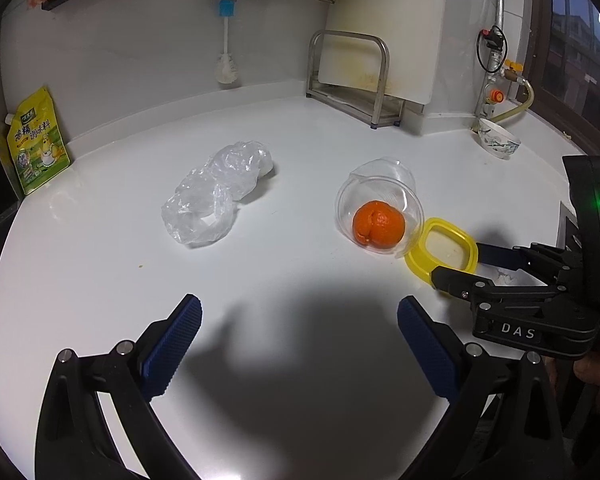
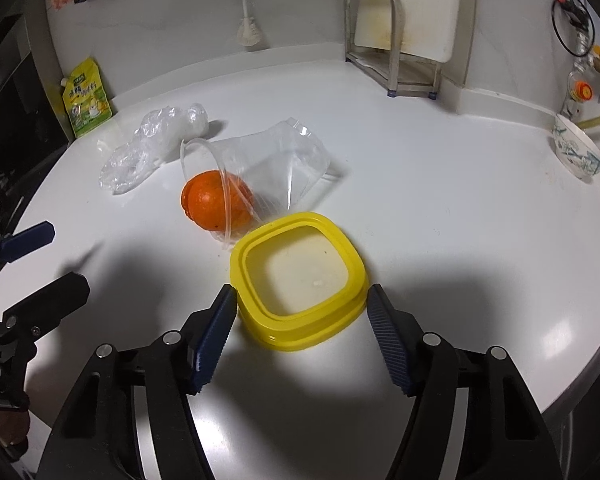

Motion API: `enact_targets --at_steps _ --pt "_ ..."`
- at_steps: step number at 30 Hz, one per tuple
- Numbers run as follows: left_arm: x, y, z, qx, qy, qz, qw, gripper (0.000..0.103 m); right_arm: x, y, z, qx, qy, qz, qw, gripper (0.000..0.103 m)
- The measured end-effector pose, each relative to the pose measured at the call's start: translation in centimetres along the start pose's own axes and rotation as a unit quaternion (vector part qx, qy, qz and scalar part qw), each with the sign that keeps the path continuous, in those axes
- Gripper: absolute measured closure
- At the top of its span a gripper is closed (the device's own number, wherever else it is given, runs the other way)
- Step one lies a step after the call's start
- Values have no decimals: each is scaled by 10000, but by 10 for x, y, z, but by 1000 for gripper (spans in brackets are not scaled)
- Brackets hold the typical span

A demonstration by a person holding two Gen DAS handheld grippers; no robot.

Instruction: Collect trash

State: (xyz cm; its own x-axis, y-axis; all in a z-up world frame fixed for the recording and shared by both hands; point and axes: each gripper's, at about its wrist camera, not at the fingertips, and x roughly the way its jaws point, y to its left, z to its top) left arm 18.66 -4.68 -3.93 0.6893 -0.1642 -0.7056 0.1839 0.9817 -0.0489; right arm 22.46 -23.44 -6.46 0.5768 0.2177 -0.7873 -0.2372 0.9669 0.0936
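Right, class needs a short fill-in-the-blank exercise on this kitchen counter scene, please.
1. The orange peel lies inside a tipped-over clear plastic ____.
2. The right gripper has its fingers on either side of a container whose colour is ____.
3. The left gripper is ____ and holds nothing.
4. The crumpled plastic bag lies on the white ____.

Missing words: cup; yellow; open; counter

On the white counter (image 1: pixel 100 264), the clear cup (image 1: pixel 380 204) lies tipped with an orange peel (image 1: pixel 378 226) inside, a crumpled plastic bag (image 1: pixel 216 192) to its left, the yellow ring (image 1: pixel 440 252) touching its right, between the right tool's (image 1: pixel 456 262) fingers.
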Motion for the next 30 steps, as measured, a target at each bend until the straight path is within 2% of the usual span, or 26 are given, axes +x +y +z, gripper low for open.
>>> enact_targets --at_steps 8,16,25,30 --pt "8 -14 12 -87 -87 -83 9999 6 -21 -27 -11 462 -208 -138 9986 40" --pt "23 -28 31 -186 -312 284 9989 7 -40 -43 -20 588 -487 -147 9970 40" --pt "46 -38 33 -229 -145 424 9987 8 -52 -49 -21 677 -674 3 9954 40" --pt "54 -38 37 -321 -45 419 9986 12 -56 -50 -21 700 -723 55 9949 40"
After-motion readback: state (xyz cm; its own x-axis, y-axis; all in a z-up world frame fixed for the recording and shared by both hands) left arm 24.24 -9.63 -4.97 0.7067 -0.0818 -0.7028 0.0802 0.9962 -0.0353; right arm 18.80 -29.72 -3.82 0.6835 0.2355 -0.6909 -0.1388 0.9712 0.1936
